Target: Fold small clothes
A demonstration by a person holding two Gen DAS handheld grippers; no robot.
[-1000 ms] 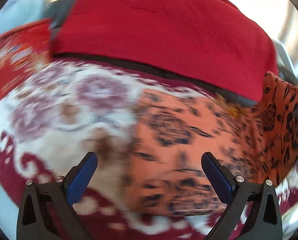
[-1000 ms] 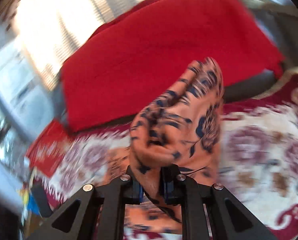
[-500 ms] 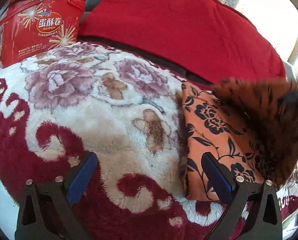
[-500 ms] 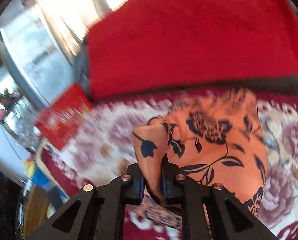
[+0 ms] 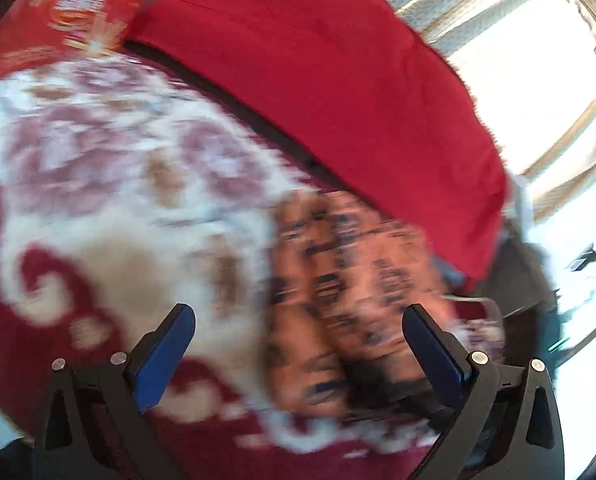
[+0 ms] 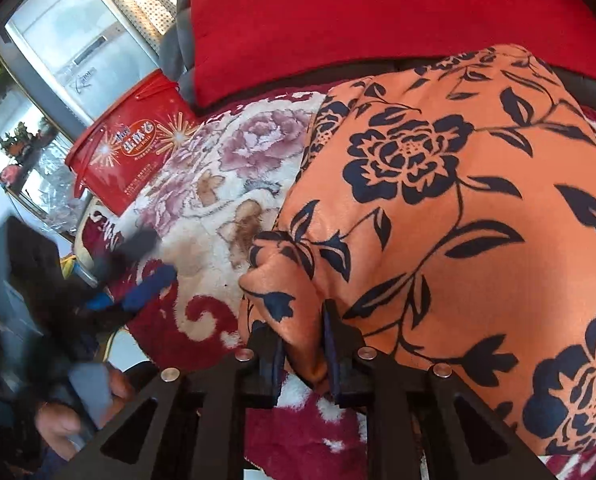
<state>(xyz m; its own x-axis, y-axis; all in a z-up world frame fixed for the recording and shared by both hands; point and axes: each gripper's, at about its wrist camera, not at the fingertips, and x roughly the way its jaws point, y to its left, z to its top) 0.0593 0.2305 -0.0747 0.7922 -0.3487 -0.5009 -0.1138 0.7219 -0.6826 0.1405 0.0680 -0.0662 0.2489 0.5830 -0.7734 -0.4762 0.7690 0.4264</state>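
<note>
An orange cloth with dark blue flowers [image 6: 438,208] lies folded over on a red and white floral blanket [image 6: 218,184]. My right gripper [image 6: 304,344] is shut on the cloth's near left corner, low over the blanket. In the blurred left wrist view the same cloth [image 5: 338,280] lies ahead and to the right. My left gripper [image 5: 298,344] is open and empty just above the blanket [image 5: 118,200], and it also shows blurred at the left of the right wrist view [image 6: 138,284].
A red cushion [image 6: 378,20] lies along the blanket's far edge, also in the left wrist view [image 5: 318,60]. A red egg-roll bucket [image 6: 126,152] stands at the blanket's far left corner. A window is behind.
My right gripper has carried the cloth's corner over and down, so the cloth now lies doubled on the blanket. My left gripper, still open, has swung right towards the cloth.
</note>
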